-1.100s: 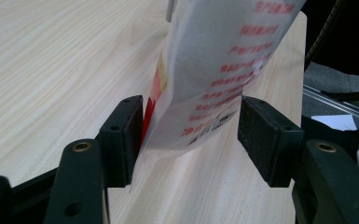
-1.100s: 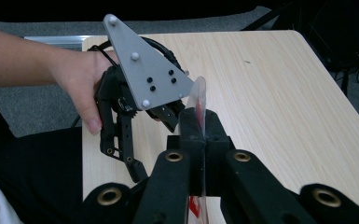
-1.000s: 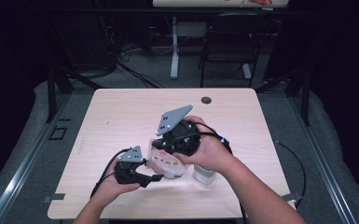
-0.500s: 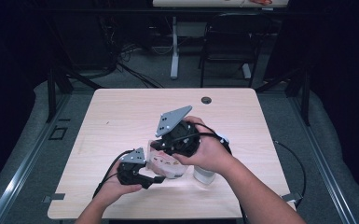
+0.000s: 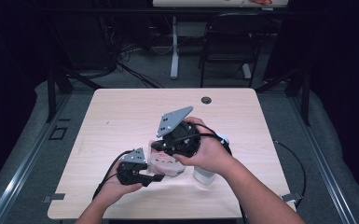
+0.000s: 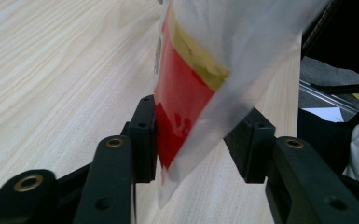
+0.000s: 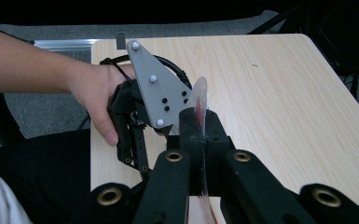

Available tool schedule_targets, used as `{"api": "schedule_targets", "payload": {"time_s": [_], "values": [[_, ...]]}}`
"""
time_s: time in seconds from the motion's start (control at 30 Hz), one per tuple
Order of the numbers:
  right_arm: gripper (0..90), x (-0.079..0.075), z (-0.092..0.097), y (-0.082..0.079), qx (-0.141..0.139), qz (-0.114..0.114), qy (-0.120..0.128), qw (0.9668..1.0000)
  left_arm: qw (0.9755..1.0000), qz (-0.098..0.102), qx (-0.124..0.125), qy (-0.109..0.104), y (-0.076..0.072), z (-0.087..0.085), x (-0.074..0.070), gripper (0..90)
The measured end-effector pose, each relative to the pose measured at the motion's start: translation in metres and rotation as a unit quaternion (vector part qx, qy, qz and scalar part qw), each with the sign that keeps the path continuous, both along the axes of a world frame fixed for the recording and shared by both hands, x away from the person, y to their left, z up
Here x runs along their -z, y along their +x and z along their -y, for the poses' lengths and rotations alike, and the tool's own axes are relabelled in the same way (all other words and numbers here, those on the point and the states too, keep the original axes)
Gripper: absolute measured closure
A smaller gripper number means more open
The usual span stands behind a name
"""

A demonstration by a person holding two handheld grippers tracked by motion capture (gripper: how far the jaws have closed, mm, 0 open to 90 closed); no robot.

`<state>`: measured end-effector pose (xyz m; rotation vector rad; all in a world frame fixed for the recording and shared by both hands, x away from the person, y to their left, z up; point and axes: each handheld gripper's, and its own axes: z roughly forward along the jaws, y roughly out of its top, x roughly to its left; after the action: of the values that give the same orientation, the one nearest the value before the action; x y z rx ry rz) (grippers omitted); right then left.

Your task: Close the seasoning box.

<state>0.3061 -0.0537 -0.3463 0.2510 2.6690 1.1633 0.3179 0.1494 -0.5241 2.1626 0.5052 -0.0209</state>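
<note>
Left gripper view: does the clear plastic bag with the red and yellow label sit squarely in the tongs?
No. The clear plastic bag with the red and yellow label hangs askew, touching one jaw; the other stands clear.

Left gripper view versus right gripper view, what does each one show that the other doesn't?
Left gripper view alone: the clear bag's red and yellow contents, hanging between the left gripper's jaws, which have just been closing; one pad touches, the other stands apart. Right gripper view alone: the right gripper clamped on the bag's edge, the person's hand. Both: the bag and the wooden table.
</note>
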Motion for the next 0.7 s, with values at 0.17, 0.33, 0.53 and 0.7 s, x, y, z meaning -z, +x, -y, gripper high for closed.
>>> {"api": "schedule_targets", "payload": {"time_s": [0.17, 0.33, 0.53, 0.7], "values": [[90.0, -0.0010, 0.0011, -0.0009, -0.002, 0.001, 0.000, 1.0000, 1.0000, -0.007, -0.002, -0.002, -0.0004, -0.0012, -0.0018, 64.0], [90.0, -0.0008, 0.0041, -0.0008, -0.001, -0.003, 0.005, 1.0000, 0.9999, -0.010, 0.002, -0.004, -0.0008, -0.0022, -0.0025, 66.3], [89.9, 0.0008, 0.0069, 0.0004, 0.002, -0.003, 0.005, 1.0000, 0.9999, -0.012, -0.002, 0.001, -0.0007, -0.0036, -0.0032, 69.6], [89.9, 0.0022, 0.0086, 0.0025, 0.006, -0.007, 0.012, 0.9999, 0.9999, -0.015, -0.003, 0.004, 0.0006, -0.0048, -0.0037, 70.6]]}}
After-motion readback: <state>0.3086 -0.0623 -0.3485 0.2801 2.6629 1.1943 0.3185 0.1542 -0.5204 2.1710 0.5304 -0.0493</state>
